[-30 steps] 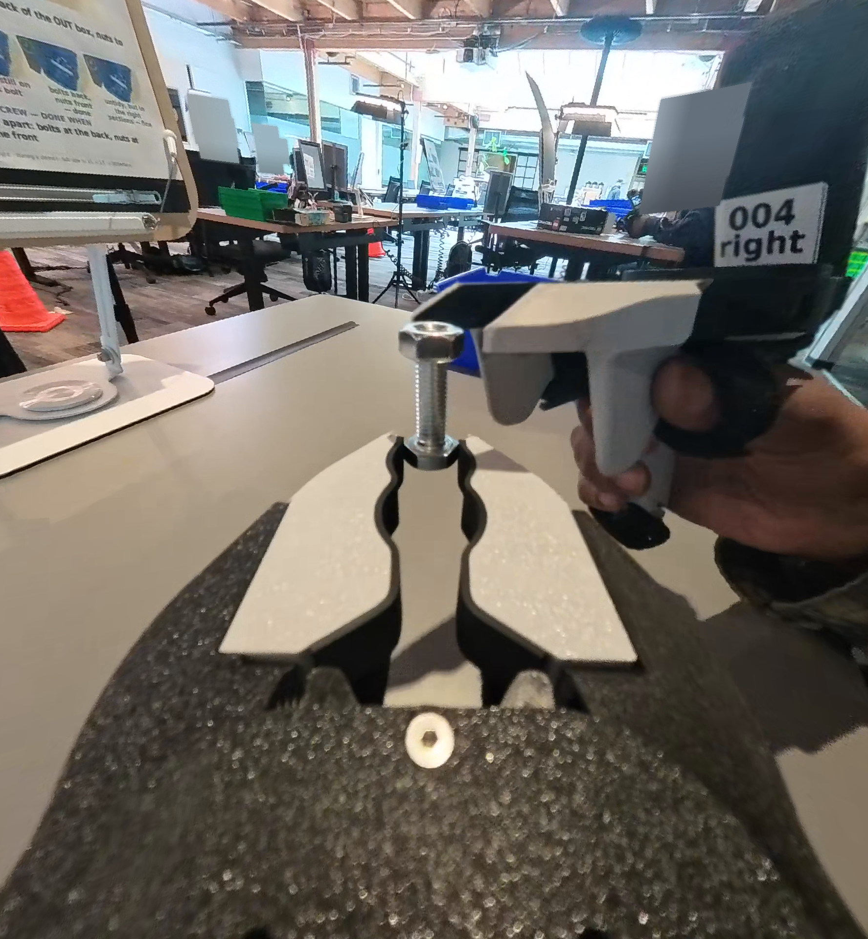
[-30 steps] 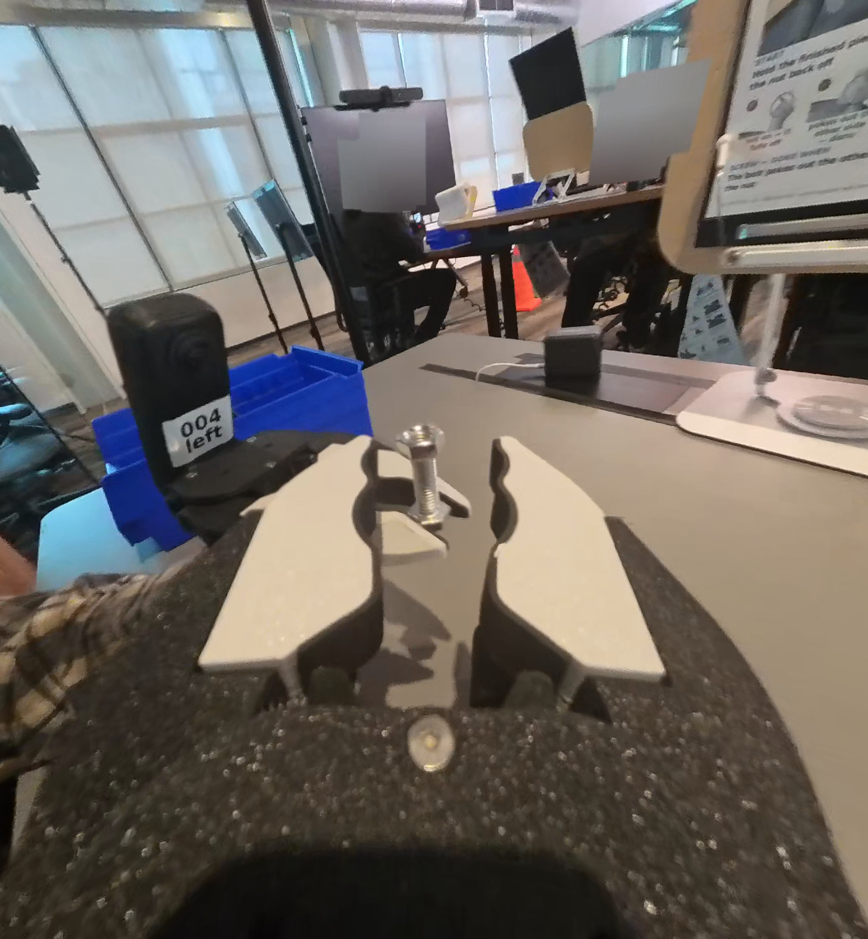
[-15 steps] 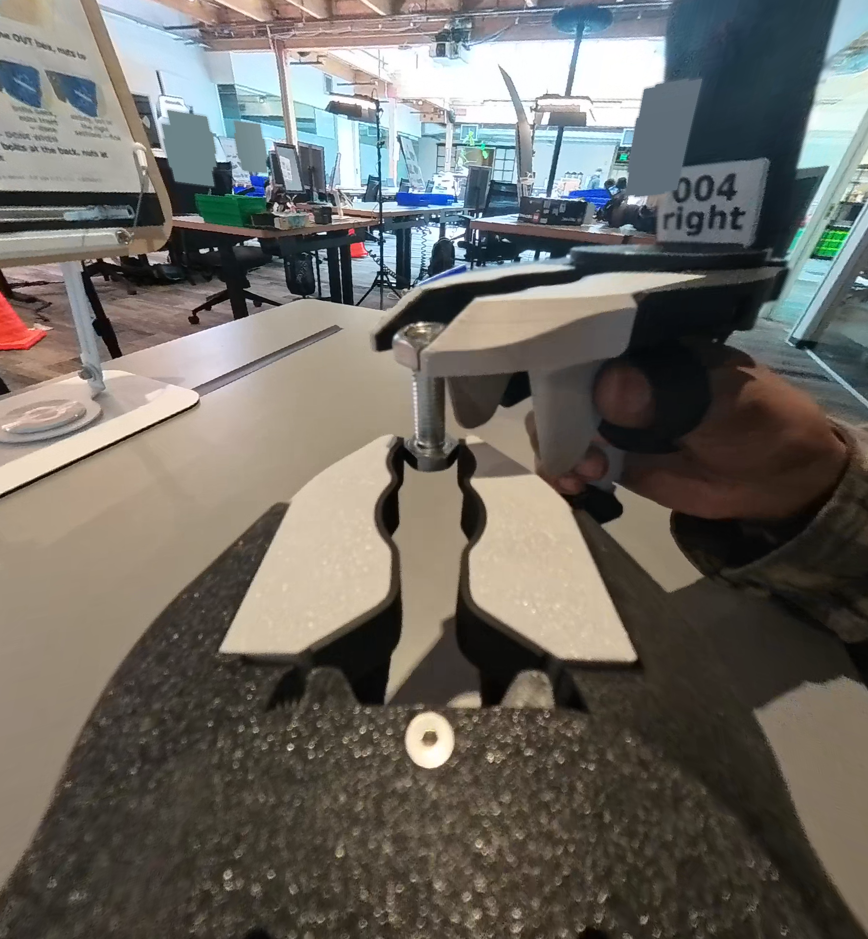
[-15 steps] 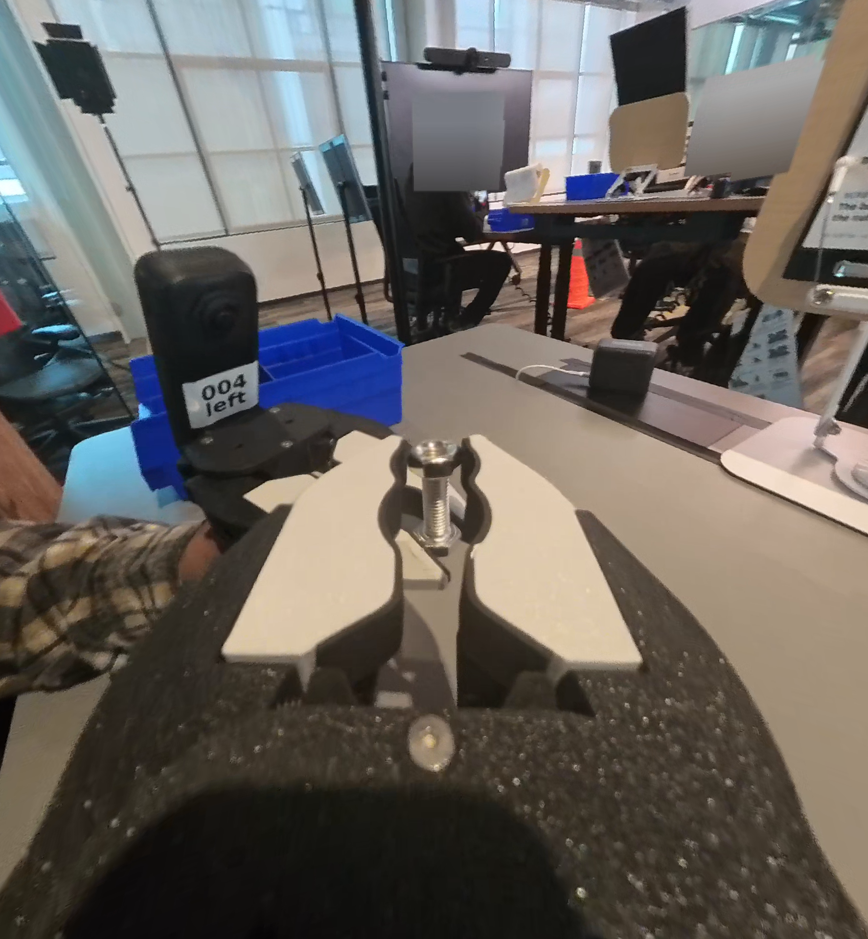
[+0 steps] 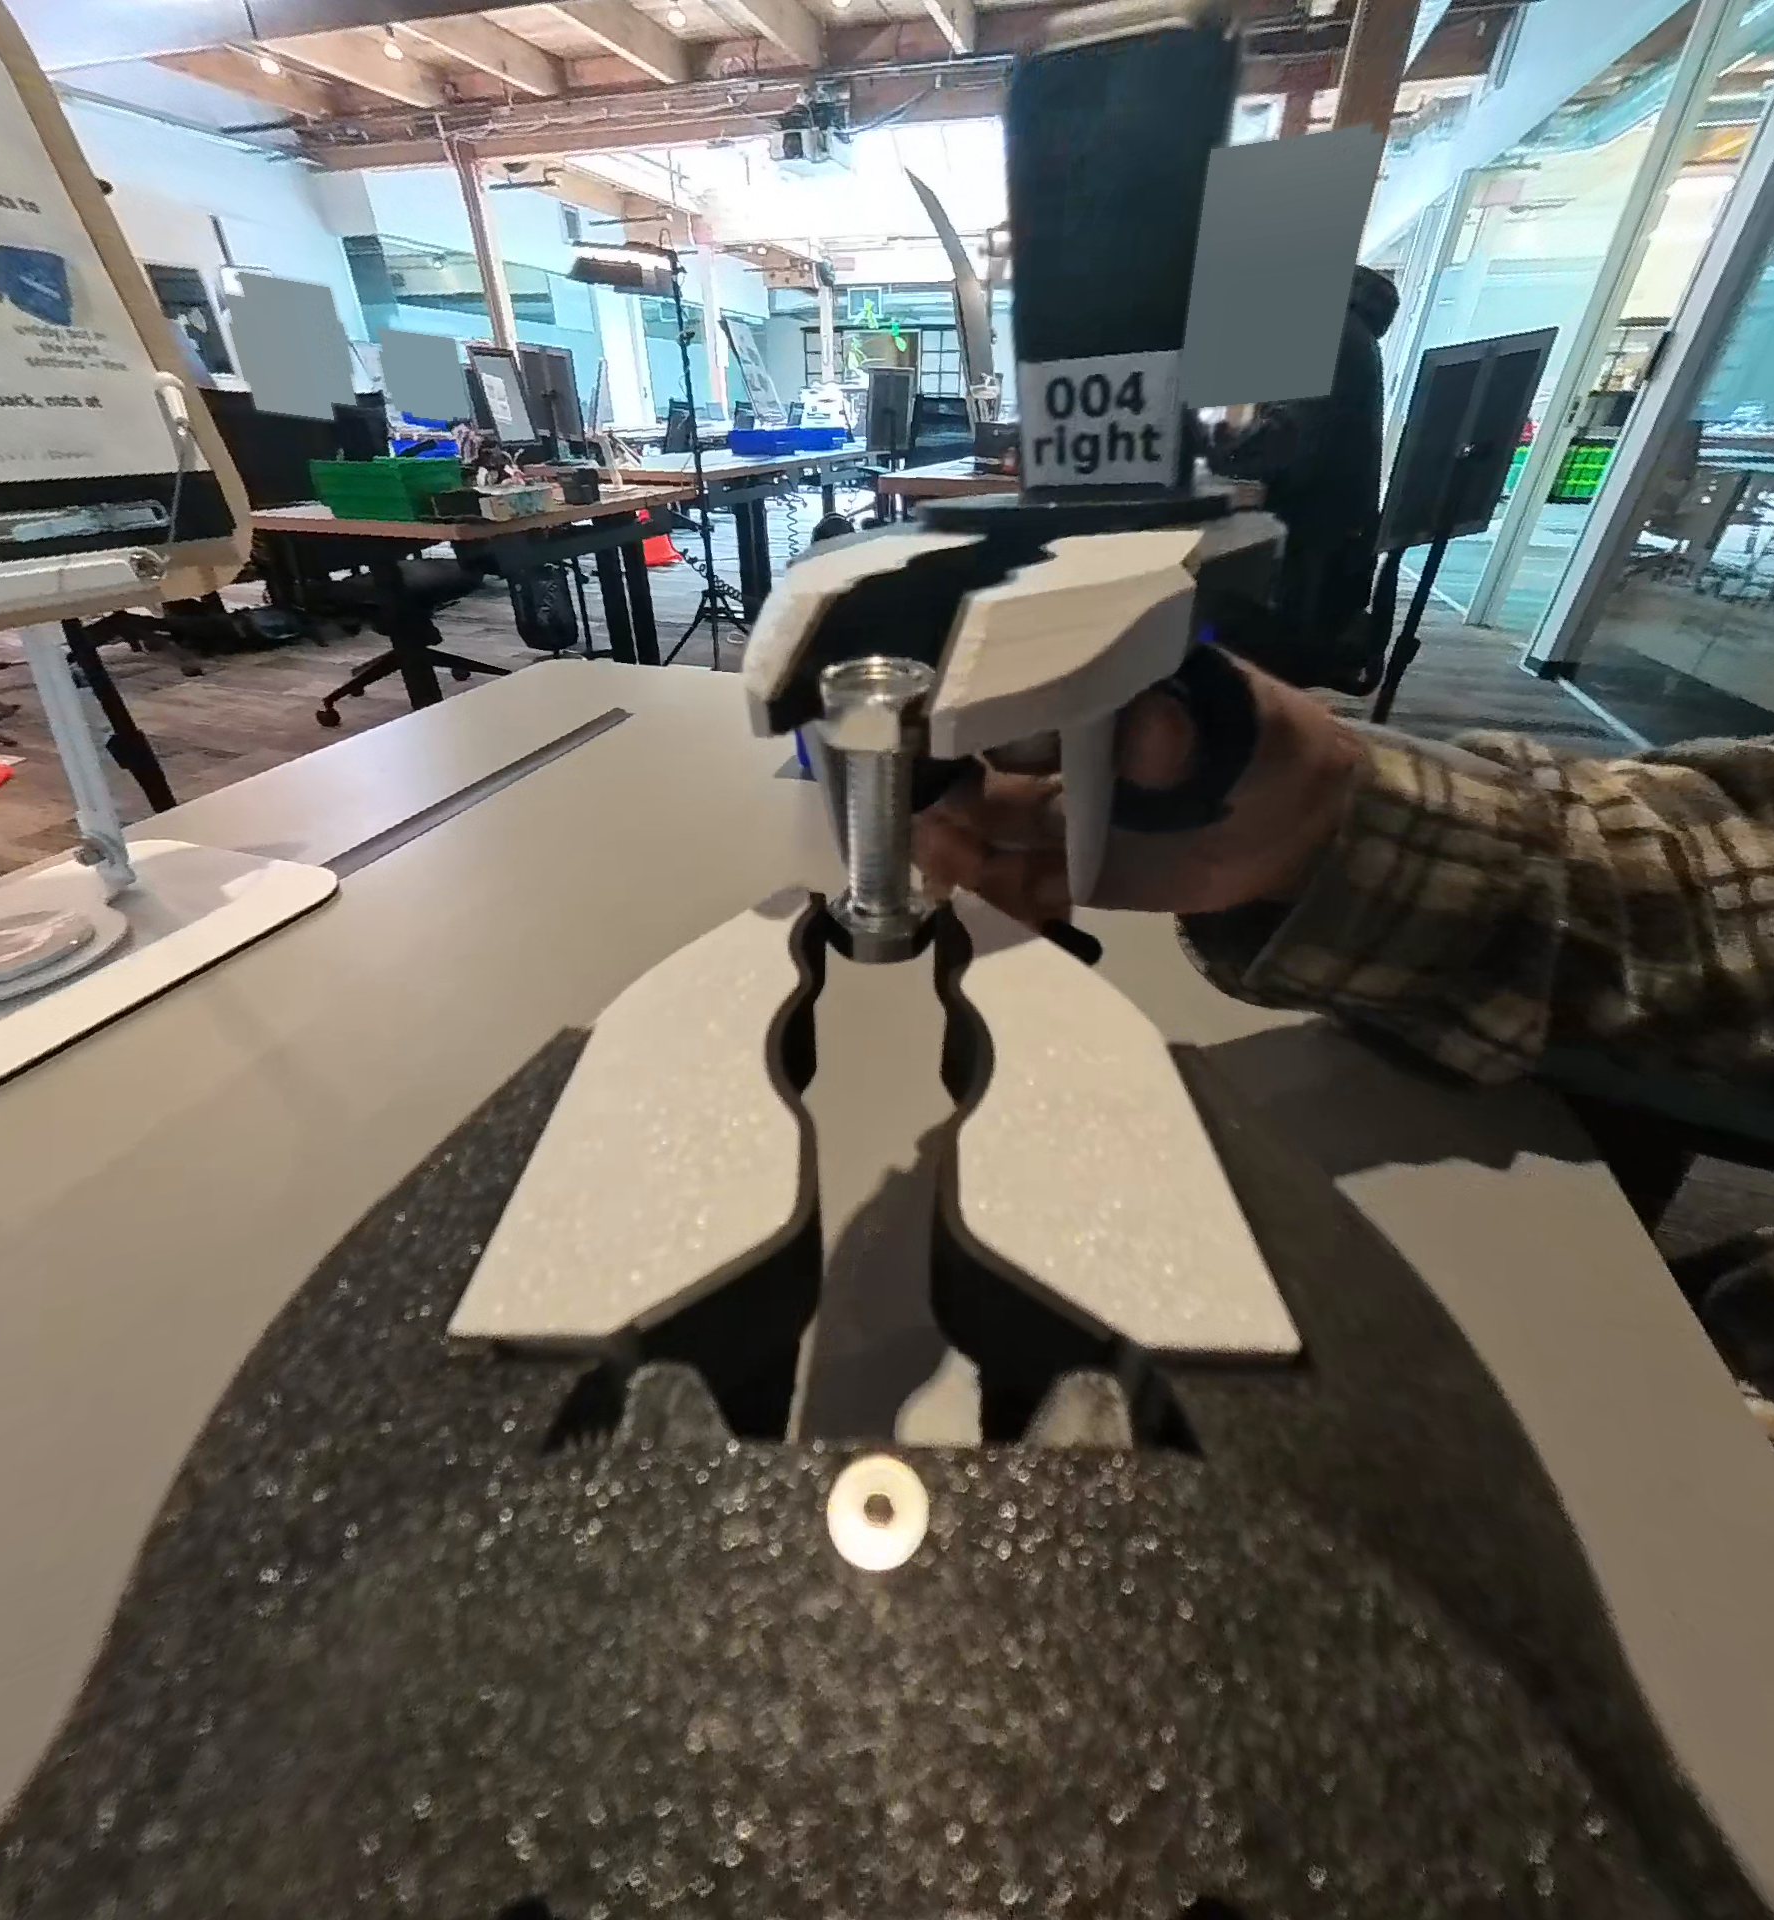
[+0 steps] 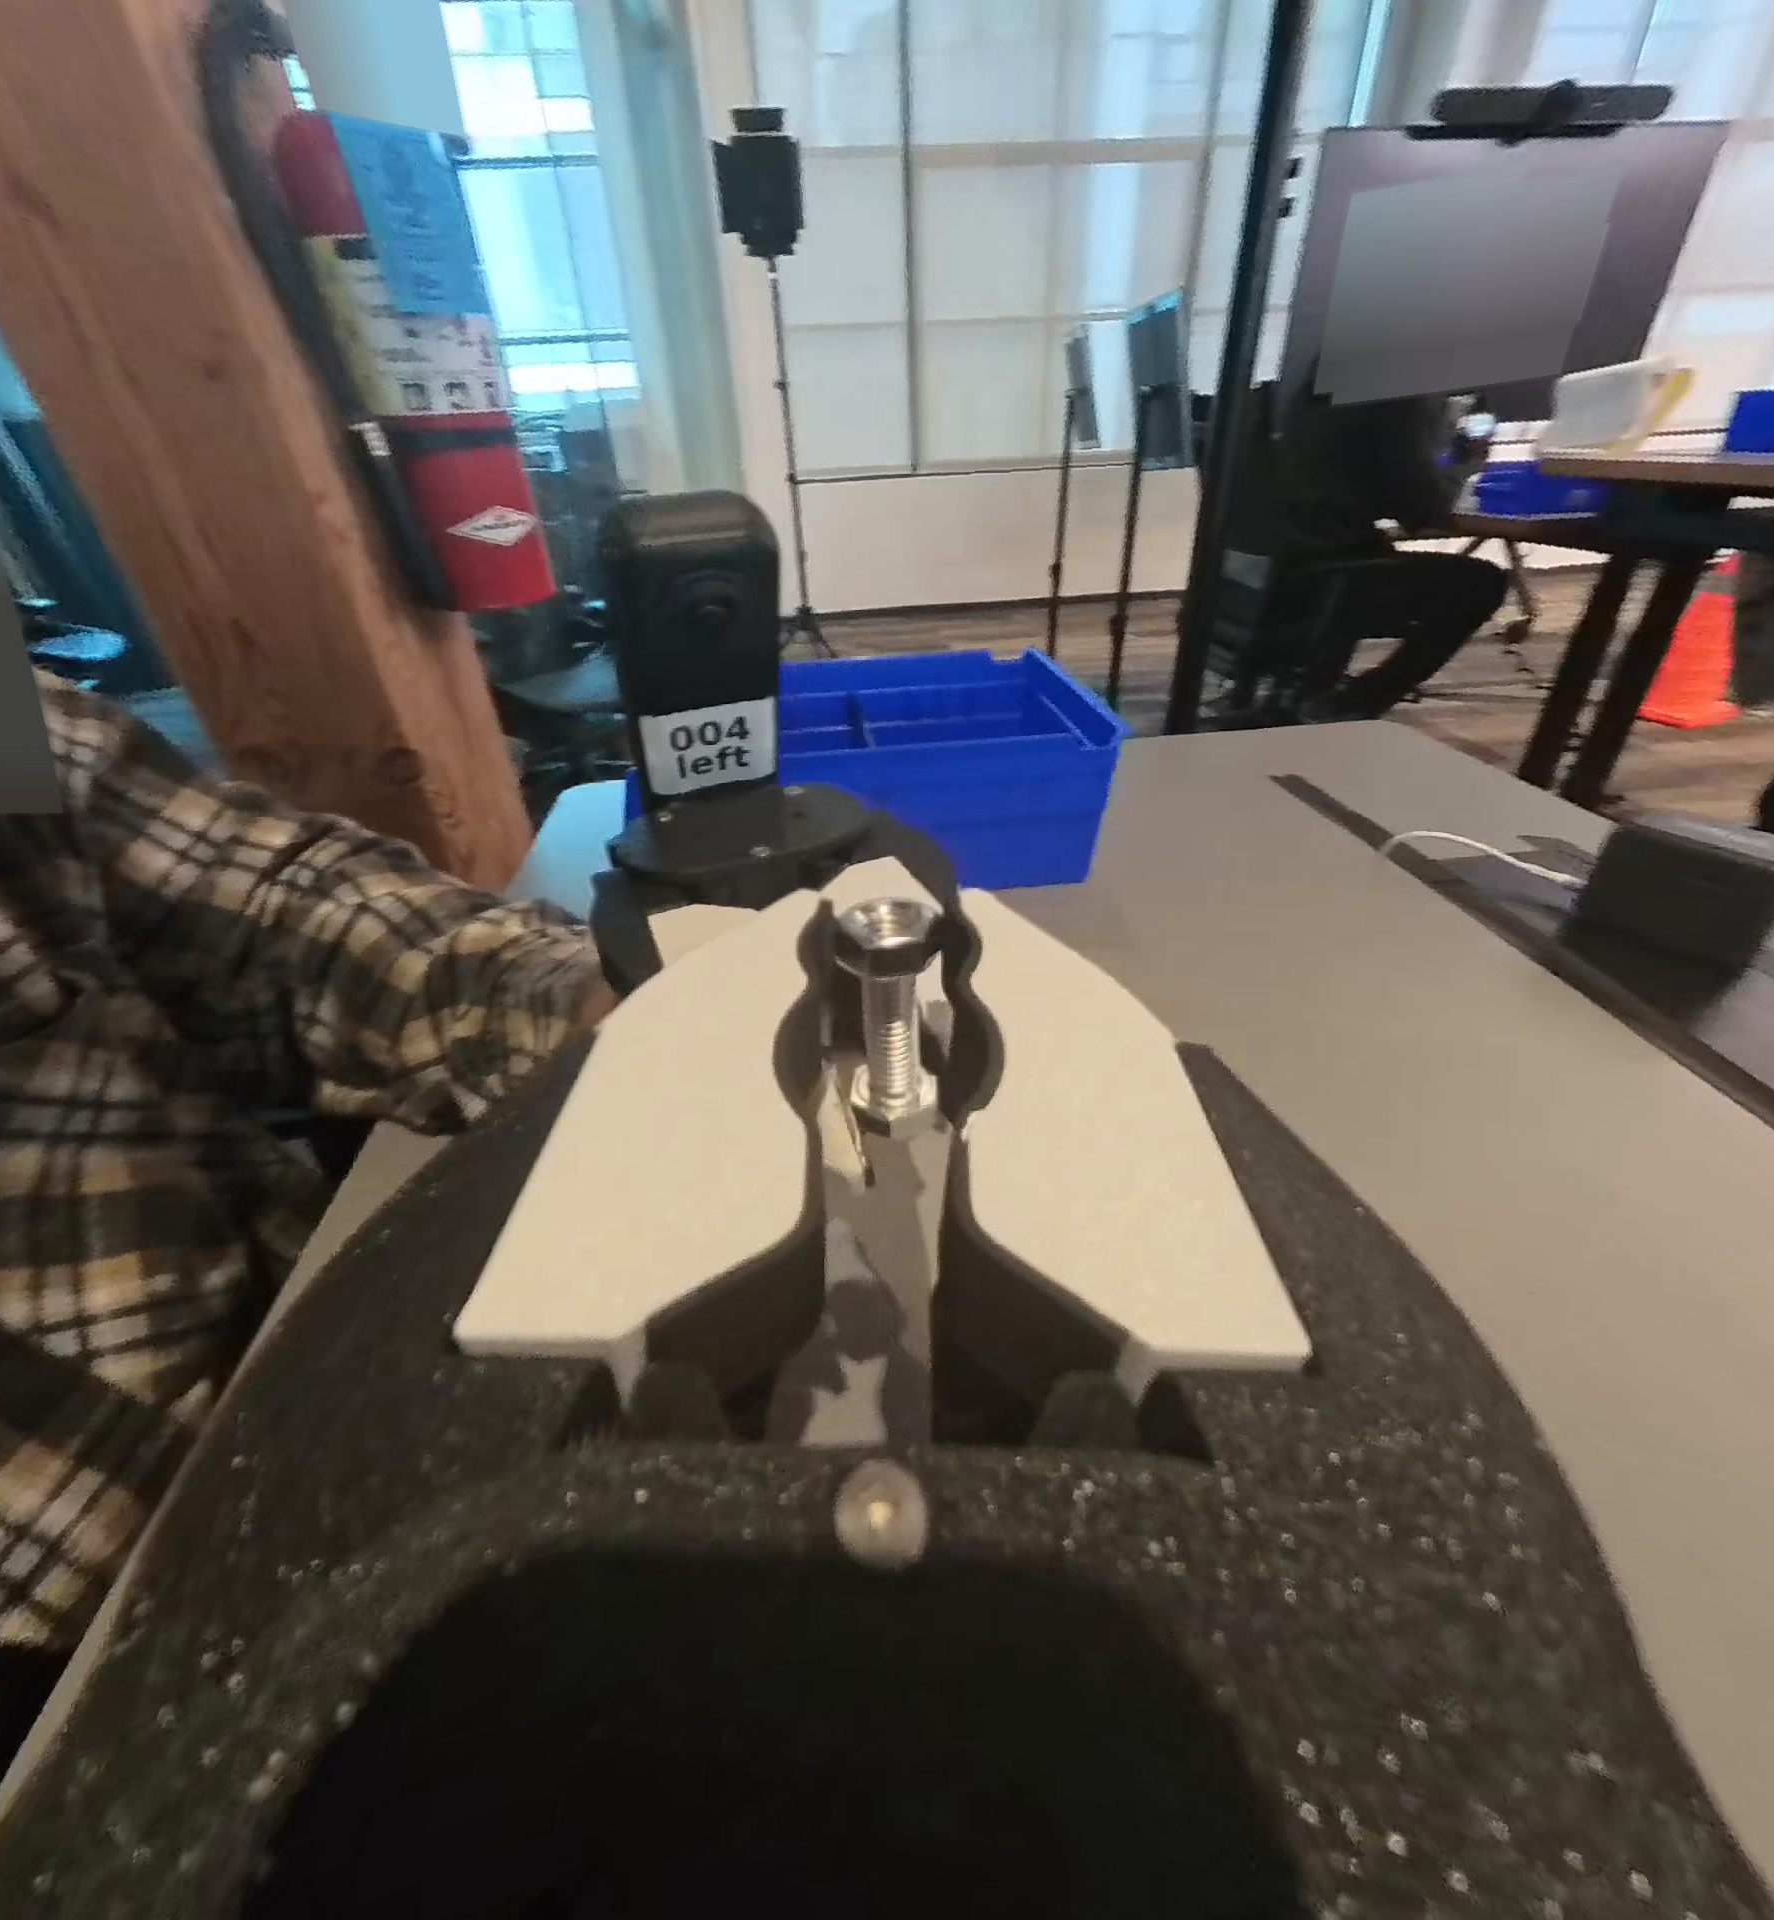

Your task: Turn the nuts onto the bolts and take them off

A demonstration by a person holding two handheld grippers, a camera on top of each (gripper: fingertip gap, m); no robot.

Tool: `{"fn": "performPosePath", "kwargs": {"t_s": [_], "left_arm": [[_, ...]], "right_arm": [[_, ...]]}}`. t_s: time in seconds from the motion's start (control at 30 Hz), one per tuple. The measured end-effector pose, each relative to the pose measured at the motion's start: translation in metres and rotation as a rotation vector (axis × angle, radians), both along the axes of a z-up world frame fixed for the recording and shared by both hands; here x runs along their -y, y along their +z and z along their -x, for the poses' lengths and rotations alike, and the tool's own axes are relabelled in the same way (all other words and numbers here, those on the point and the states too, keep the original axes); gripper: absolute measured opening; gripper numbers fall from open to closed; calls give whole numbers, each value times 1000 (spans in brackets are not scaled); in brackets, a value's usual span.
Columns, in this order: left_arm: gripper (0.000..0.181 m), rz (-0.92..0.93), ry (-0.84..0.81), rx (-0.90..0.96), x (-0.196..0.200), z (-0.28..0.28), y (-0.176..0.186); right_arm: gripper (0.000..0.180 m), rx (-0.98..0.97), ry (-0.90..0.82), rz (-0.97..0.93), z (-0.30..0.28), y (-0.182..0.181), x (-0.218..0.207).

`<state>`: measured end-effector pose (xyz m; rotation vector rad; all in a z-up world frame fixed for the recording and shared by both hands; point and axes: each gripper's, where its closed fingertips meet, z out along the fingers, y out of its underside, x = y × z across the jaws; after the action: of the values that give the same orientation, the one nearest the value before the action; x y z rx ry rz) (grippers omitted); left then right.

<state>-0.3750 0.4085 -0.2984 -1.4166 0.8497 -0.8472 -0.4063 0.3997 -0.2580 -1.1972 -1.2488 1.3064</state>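
- We work at a grey table (image 5: 239,1039) in an open office, with desks, tripods and large windows behind it.
- We take the bolt (image 5: 875,810) as the landmark. It stands upright above the table, head at the top, threaded shank pointing down.
- The nut (image 5: 881,930) sits on the lower end of the bolt, around the thread.
- The left gripper (image 5: 878,940) is clamped on the nut: its white fingertips (image 5: 758,956) press against the nut from both sides, below the bolt head.
- The right gripper (image 6: 888,940) is closed around the bolt head. In the left wrist view its two fingers (image 5: 1059,634) meet the head from behind and above the nut.
- In the right wrist view the bolt head lies at the tips of our right fingers and the nut lies nearer the camera, between the finger notches.
- A hand (image 5: 1205,810) in a plaid sleeve (image 5: 1589,894) holds the right gripper's handle, to the right of the bolt.
- A blue bin (image 6: 966,758) with inner dividers stands on the table beyond the bolt in the right wrist view, behind the left gripper's camera.
- An instruction board on a white stand (image 5: 83,894) stands to the left of the bolt, well apart from it.
- A small black box (image 6: 1672,914) with a white cable rests on the table to the right of the bolt in the right wrist view.
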Motion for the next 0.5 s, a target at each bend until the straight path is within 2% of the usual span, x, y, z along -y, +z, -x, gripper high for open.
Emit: {"fn": "performPosePath", "kwargs": {"t_s": [0.3, 0.5], "left_arm": [[19, -10, -48, -38, 7, -8, -4], [19, 1, -43, -52, 5, -8, -7]], "right_arm": [[19, -26, 273, 78, -9, -3, 10], [20, -40, 304, 81, -8, -5, 8]]}}
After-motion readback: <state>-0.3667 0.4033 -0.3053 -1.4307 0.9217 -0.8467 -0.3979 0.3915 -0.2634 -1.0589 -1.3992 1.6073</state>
